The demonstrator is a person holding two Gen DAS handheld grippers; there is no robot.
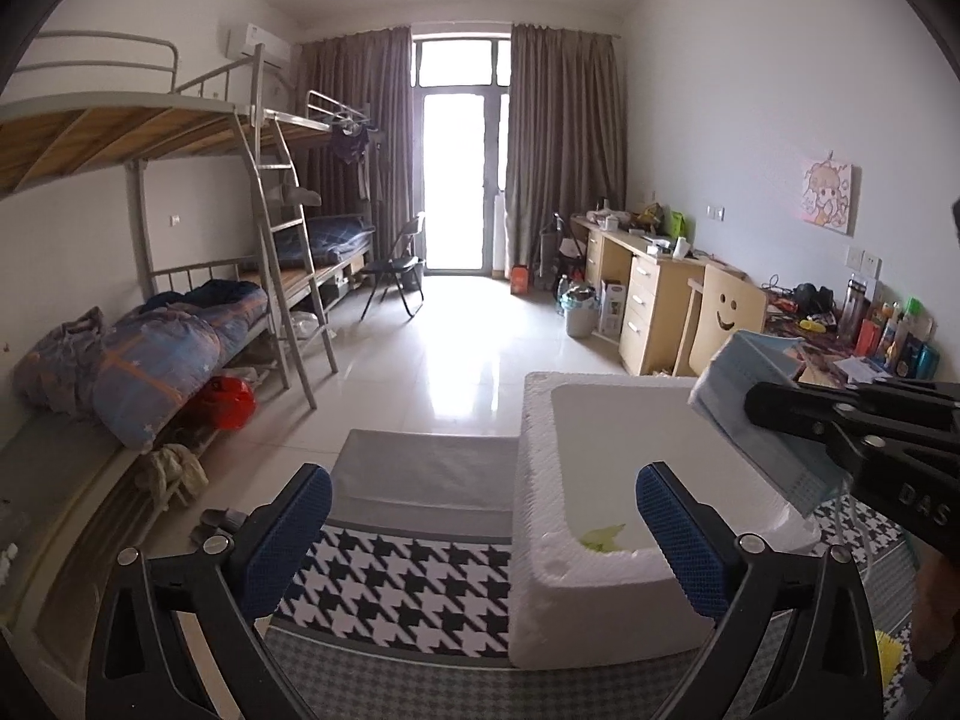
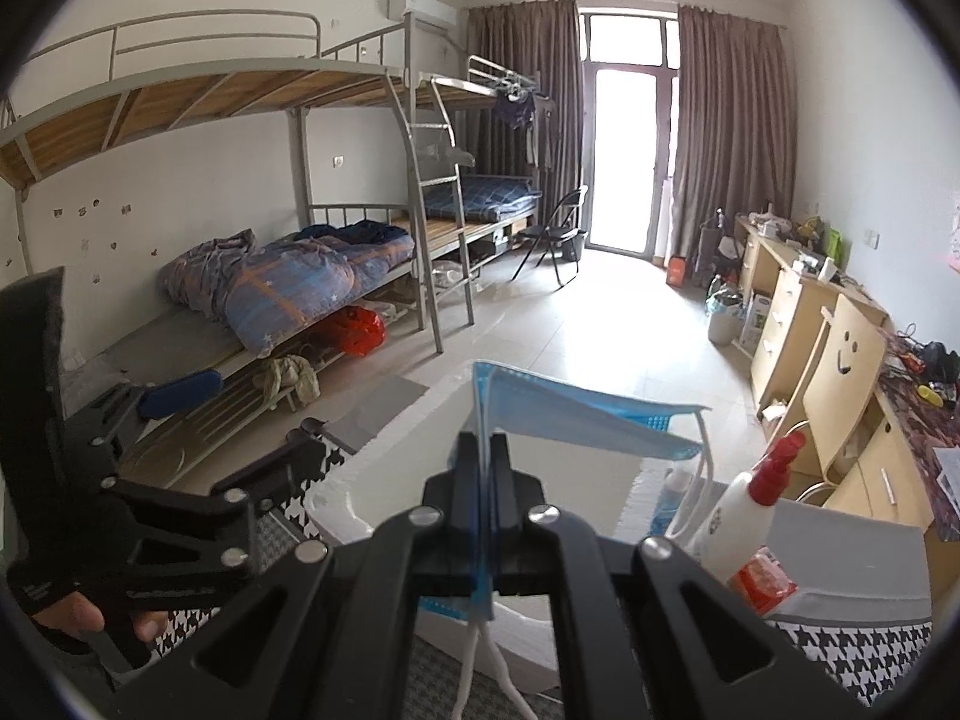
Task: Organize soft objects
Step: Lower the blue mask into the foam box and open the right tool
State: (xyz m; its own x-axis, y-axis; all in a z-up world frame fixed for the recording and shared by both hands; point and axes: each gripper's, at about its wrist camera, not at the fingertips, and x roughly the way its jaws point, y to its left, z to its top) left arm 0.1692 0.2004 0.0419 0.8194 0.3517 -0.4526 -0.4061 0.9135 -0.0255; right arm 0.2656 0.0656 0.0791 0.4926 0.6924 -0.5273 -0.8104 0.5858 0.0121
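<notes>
Right hand-held gripper (image 2: pixel 483 450) pinches a pleated blue mask (image 2: pixel 576 414) over the white foam box (image 1: pixel 600 420) — left hand-held gripper (image 1: pixel 483 531) gapes wide

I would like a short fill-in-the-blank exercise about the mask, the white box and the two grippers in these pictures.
1. The right gripper is shut on a blue face ____.
2. The mask hangs above the white foam ____.
3. The left gripper is ____, holding nothing.
4. The foam box stands on a black-and-white patterned ____.

Missing words: mask; box; open; cloth
</notes>
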